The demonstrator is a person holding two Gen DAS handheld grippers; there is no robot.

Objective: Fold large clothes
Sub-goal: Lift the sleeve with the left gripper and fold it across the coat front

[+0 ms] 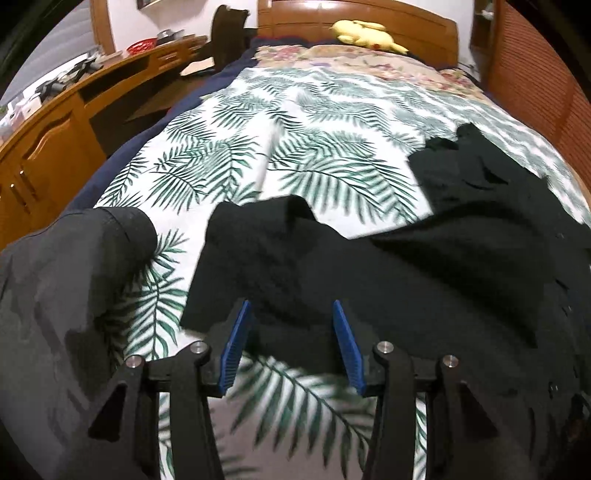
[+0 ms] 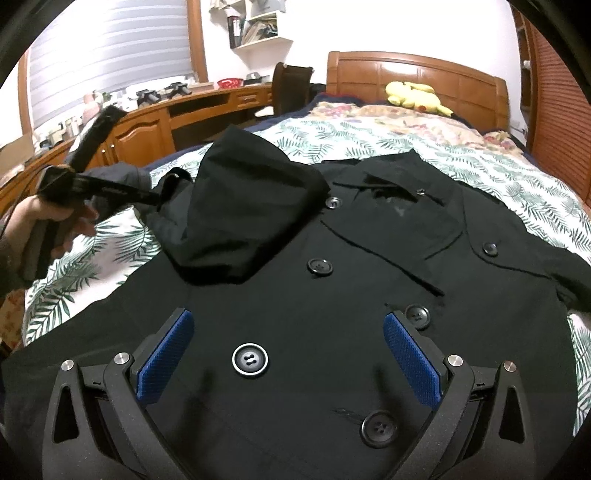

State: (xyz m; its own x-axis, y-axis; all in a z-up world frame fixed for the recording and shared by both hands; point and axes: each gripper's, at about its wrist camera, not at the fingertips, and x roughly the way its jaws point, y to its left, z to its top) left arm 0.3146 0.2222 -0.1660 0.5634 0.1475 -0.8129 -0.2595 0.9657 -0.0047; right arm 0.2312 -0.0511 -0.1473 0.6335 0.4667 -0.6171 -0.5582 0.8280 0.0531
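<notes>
Palm-print bedspread (image 1: pixel 295 122) under black coat (image 2: pixel 332 295), wooden headboard (image 2: pixel 424 77) beyond

No words, brands or numbers can be read with any certainty in either view. In the right wrist view, the black tool (image 2: pixel 107 190) held in the hand (image 2: pixel 55 221) at the far left carries a faint line of pale lettering along its body, but it is too blurred and small to make out. The books and boxes on the wall shelf (image 2: pixel 255 26) at the far side are likewise too small to read.
</notes>
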